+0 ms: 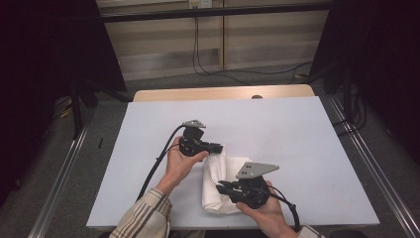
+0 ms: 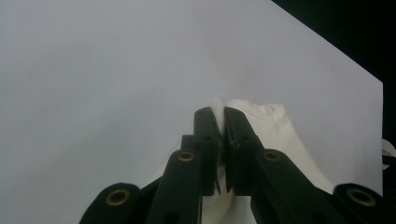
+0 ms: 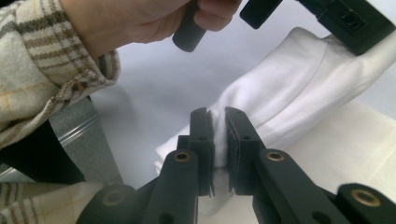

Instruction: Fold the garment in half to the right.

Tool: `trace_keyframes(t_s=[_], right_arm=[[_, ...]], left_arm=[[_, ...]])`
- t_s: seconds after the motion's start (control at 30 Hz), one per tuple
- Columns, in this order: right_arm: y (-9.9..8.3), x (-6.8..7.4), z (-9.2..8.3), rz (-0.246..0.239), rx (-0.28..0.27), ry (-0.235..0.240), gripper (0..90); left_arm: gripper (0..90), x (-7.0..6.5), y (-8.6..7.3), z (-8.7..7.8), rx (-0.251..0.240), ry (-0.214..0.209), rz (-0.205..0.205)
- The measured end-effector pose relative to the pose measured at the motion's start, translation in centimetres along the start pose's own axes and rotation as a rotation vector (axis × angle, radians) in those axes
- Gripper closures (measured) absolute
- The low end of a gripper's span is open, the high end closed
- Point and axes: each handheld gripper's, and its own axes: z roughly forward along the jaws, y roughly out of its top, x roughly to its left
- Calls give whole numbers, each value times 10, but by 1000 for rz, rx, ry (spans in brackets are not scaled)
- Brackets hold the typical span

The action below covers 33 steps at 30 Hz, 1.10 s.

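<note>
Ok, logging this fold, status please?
Left gripper shut on folded white cloth. Right gripper shut on it too. White table sheet around it bare.

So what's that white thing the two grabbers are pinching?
Look at the big white table, near its front edge. Between the left gripper and the right gripper lies a folded white cloth, soft and creased. Both grippers are shut on it.

High overhead; two close gripper views, cloth [image 1: 218,183] shared.
</note>
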Motion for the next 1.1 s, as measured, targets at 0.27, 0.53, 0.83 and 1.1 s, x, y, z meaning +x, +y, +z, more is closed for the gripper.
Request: trace_keyframes(t_s=[0.27,0.53,0.83,1.1], right_arm=[[-8,-6,-5,16,9,-11,824],[-10,-6,-7,13,14,-12,823],[-14,-8,-13,17,11,-24,822],[-16,-13,-18,27,18,-20,822]], left_arm=[[845,-1,1,7,15,-4,-7],[845,-4,1,13,28,-15,-2],[845,-4,1,19,25,-21,-5],[844,-6,1,25,29,-17,-8]])
